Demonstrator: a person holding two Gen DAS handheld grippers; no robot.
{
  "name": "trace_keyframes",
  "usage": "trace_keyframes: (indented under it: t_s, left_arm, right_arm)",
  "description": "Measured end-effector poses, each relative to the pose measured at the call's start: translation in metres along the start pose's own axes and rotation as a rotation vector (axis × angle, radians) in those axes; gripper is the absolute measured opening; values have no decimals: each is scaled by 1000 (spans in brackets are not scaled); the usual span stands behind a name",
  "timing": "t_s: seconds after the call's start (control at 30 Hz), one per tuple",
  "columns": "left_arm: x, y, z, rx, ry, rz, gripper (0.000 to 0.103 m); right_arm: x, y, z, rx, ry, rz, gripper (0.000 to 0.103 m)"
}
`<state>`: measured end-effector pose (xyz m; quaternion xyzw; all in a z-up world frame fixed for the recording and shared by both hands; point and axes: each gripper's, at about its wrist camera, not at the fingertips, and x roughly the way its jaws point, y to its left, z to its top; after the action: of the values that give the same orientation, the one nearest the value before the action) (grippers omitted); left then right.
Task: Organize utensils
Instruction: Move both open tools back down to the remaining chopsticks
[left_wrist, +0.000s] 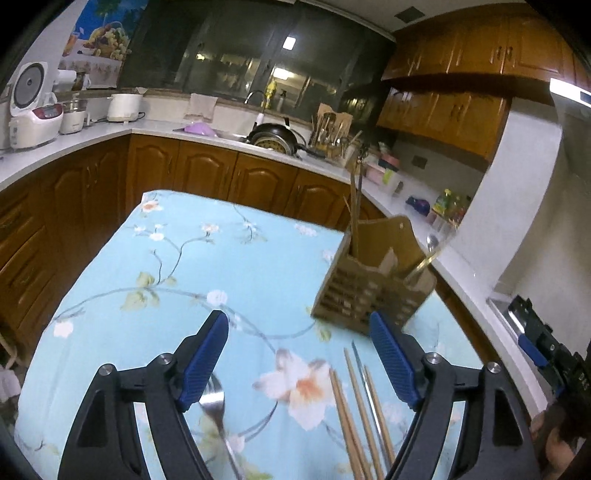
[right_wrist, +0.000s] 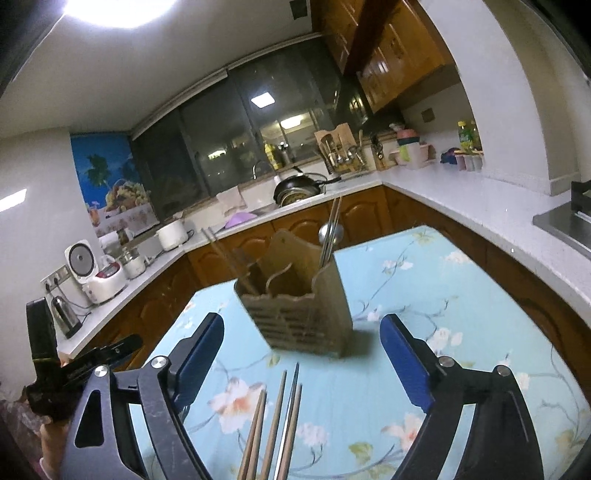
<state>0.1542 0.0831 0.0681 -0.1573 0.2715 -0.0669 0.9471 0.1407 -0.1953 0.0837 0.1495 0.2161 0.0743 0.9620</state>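
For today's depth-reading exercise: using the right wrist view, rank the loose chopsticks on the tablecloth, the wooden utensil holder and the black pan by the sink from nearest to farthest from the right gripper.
1. Loose chopsticks: on the tablecloth, between the open right gripper's fingers.
2. Wooden utensil holder: upright on the table, just ahead.
3. Black pan: by the sink, on the far counter.

A home kitchen, this one. Brown wooden cabinets (left_wrist: 207, 173) run under a pale worktop (right_wrist: 461, 206) that wraps round the room, with more cupboards (left_wrist: 476, 48) hung above. There's a sink with a tap (left_wrist: 256, 98) below a dark window (right_wrist: 229, 140), a black pan (left_wrist: 275, 134) sitting in it. A white rice cooker (left_wrist: 35, 107) and a kettle (right_wrist: 66, 315) stand on the counter, and a flowered blue cloth (left_wrist: 207, 258) covers the table.
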Motion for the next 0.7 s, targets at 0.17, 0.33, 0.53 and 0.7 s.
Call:
trace_keyframes:
  t_s: [0.17,0.33,0.53,0.7]
  left_arm:
    - [-14,-1,-10,8,27,6,79]
    - [-21,-5,-18,22,63,11,79]
    - [-18,-11,-23,34,115,15,79]
    - [-9,-22,-24,60,154,14,79]
  right_arm:
    - [-3,4,-16,-15,30,-4,88]
    - [-5,4,-28,-20,59,-7,88]
    - [-5,-5,-35,3,89,-21,88]
    - [-4,-11,-39,25,101,-19,88]
